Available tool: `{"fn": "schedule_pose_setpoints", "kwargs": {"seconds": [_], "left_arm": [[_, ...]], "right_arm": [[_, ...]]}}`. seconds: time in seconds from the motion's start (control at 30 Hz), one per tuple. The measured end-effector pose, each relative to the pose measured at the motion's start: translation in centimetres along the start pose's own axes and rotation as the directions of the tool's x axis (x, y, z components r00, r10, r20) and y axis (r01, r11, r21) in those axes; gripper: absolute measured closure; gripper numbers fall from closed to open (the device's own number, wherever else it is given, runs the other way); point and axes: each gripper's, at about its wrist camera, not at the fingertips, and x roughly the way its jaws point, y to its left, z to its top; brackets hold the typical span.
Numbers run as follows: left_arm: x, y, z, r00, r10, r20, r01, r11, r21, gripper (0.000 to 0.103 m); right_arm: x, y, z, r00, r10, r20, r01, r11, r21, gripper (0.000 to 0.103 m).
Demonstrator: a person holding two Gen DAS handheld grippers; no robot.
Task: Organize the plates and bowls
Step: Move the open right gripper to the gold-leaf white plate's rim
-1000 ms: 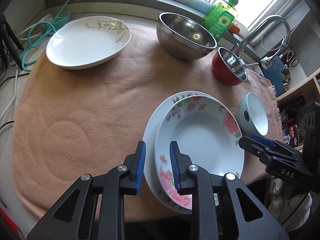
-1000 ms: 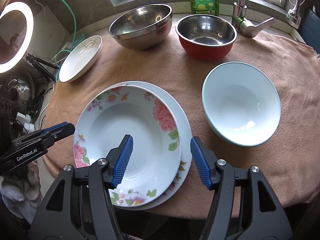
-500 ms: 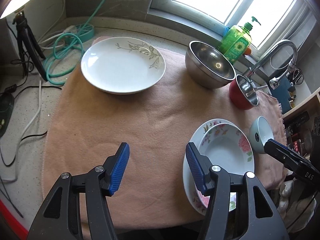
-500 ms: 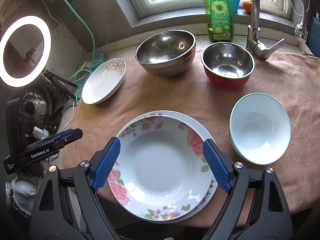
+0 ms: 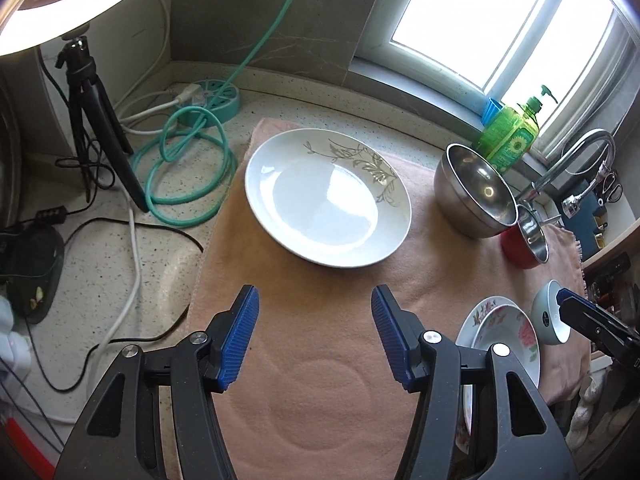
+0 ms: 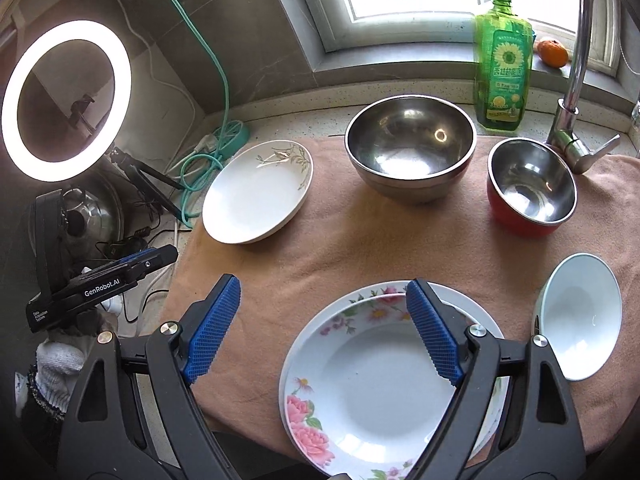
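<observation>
A white plate with a leaf pattern [image 5: 328,204] [image 6: 258,192] lies at the far left of the peach towel [image 5: 320,360]. A floral deep plate [image 6: 372,384] [image 5: 508,332] sits stacked on a flat floral plate [image 6: 486,316] at the front. A pale blue bowl [image 6: 580,324], a red-sided steel bowl [image 6: 530,192] and a large steel bowl [image 6: 410,148] stand on the right and at the back. My left gripper [image 5: 316,336] is open and empty, short of the leaf plate. My right gripper [image 6: 324,328] is open and empty above the floral stack's left edge.
A green soap bottle [image 6: 502,68], an orange [image 6: 552,52] and a tap [image 6: 576,80] stand at the back by the window. A ring light [image 6: 66,100] on a tripod, a teal hose [image 5: 188,168] and cables [image 5: 132,240] lie left of the towel.
My left gripper opened wide, left the floral plates and moved left and back toward the leaf plate. My right gripper opened wider and drew back and up from the floral stack.
</observation>
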Motion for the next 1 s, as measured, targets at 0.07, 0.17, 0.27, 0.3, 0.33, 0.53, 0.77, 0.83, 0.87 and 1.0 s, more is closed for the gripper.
{"fn": "schedule_pose_setpoints", "kwargs": {"seconds": [0.07, 0.17, 0.27, 0.3, 0.33, 0.53, 0.77, 0.83, 0.87, 1.0], "left_arm": [[0.1, 0.6, 0.6, 1.000, 0.004, 0.013, -0.004, 1.000, 0.014, 0.045], [0.8, 1.4, 1.6, 1.000, -0.003, 0.018, 0.002, 1.000, 0.021, 0.045], [1.7, 2.0, 2.7, 1.000, -0.006, 0.016, 0.005, 0.999, 0.041, 0.045], [2.0, 2.2, 3.0, 1.000, -0.004, 0.014, 0.004, 0.999, 0.049, 0.045], [2.3, 2.4, 3.3, 1.000, -0.008, 0.013, 0.007, 0.998, 0.056, 0.045], [4.5, 3.5, 5.6, 1.000, -0.022, 0.000, 0.022, 0.996, 0.089, 0.048], [6.9, 4.0, 7.9, 0.999, -0.030, -0.019, 0.032, 0.990, 0.138, 0.056], [7.7, 4.4, 8.5, 0.998, -0.043, -0.034, 0.047, 0.990, 0.133, 0.061], [8.1, 4.5, 8.8, 0.998, -0.047, -0.042, 0.052, 0.990, 0.132, 0.066], [9.2, 4.8, 9.5, 0.998, -0.046, -0.049, 0.052, 0.988, 0.143, 0.075]], "right_arm": [[0.5, 1.2, 0.6, 1.000, 0.022, 0.011, -0.022, 1.000, -0.007, 0.016], [1.5, 3.0, 1.6, 0.999, 0.033, 0.022, -0.033, 0.999, -0.015, 0.016], [2.9, 4.0, 2.6, 1.000, 0.028, 0.012, -0.028, 1.000, -0.012, 0.016], [3.3, 4.3, 2.8, 1.000, 0.022, 0.009, -0.022, 1.000, -0.012, 0.016], [3.8, 4.5, 3.1, 1.000, 0.010, 0.006, -0.010, 1.000, -0.009, 0.016], [6.9, 4.2, 4.6, 0.999, -0.022, -0.044, 0.025, 0.998, 0.062, 0.016], [9.9, 2.9, 5.5, 0.996, -0.039, -0.085, 0.051, 0.989, 0.142, 0.032], [11.0, 2.3, 5.7, 0.993, -0.016, -0.113, 0.036, 0.982, 0.185, 0.040], [11.5, 1.9, 5.7, 0.993, 0.002, -0.122, 0.024, 0.977, 0.212, 0.041], [13.0, 1.2, 5.7, 0.989, 0.007, -0.145, 0.030, 0.968, 0.250, 0.054]]}}
